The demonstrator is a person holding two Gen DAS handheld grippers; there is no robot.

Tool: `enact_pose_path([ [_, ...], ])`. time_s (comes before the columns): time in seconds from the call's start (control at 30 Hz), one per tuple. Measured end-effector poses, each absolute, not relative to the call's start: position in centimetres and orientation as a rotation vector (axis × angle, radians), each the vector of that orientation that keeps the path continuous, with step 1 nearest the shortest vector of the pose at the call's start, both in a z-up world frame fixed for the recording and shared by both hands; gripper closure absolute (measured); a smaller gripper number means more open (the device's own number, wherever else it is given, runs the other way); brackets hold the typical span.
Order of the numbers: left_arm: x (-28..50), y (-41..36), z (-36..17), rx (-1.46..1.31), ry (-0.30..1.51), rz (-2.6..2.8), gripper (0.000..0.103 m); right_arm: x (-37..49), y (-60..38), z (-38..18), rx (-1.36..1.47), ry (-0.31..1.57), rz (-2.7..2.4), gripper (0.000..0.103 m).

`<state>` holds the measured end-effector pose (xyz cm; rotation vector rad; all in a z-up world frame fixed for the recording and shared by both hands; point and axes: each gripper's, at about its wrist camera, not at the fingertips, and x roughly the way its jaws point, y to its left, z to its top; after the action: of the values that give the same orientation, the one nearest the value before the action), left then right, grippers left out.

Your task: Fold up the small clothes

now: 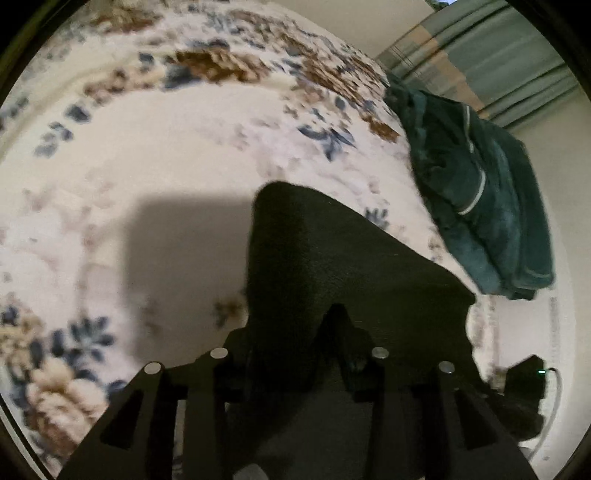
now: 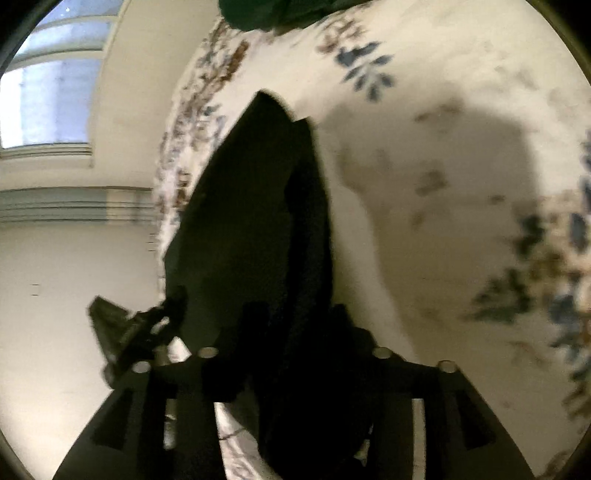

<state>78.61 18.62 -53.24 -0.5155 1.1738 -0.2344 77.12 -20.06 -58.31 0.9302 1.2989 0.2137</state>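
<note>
Black garment (image 1: 314,266) draped on floral bed (image 1: 166,177) near its edge, soft, light, limp; best pinched at corners. Left gripper (image 1: 295,332), right gripper (image 2: 295,314) straddle cloth; grip unclear.

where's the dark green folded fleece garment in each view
Left wrist view: the dark green folded fleece garment with pale piping lies at the right, on the far edge of the floral bedspread.
Right wrist view: only a sliver of it shows at the top edge, centre.
Shared landmark: the black cloth, rising from each tool in mid-frame.
</note>
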Motion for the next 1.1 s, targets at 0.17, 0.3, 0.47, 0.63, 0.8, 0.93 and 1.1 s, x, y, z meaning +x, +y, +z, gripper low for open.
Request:
enact_pose_path([
  [0.17, 76.3, 18.9, -51.5, -0.350, 1.106, -0.061, 0.037, 75.1, -20.3, -57.2, 0.691, 1.343, 0.100, 0.036],
  [0.3, 73.9, 18.6, -51.2, -0.285, 1.077, 0.016, 0.010, 74.5, -18.6, -57.2, 0.482, 1.383, 0.025, 0.027],
  [0.47, 71.2, 16.0, -51.3, -0.139, 1.117, 0.055, 0.000, 71.5, -16.5, -56.2, 0.271, 1.377, -0.098, 0.005],
  [0.63, 68.2, 13.1, -50.5, -0.059, 1.124, 0.044, 0.000, 69.7, -14.2, -53.6, 0.098, 1.318, -0.211, 0.000],
  [0.8, 65.7, 11.6, -48.4, -0.033, 1.113, 0.043, 0.000, 67.3, -12.8, -50.2, 0.021, 1.275, -0.227, 0.000],
  [0.93, 63.6, 11.2, -46.2, -0.035, 1.110, 0.049, 0.000, 64.5, -12.4, -47.2, 0.014, 1.267, -0.222, 0.000],
  [1.1, 59.9, 10.9, -42.2, -0.048, 1.100, 0.052, 0.000, 60.6, -11.8, -41.8, 0.003, 1.230, -0.217, 0.000],
])
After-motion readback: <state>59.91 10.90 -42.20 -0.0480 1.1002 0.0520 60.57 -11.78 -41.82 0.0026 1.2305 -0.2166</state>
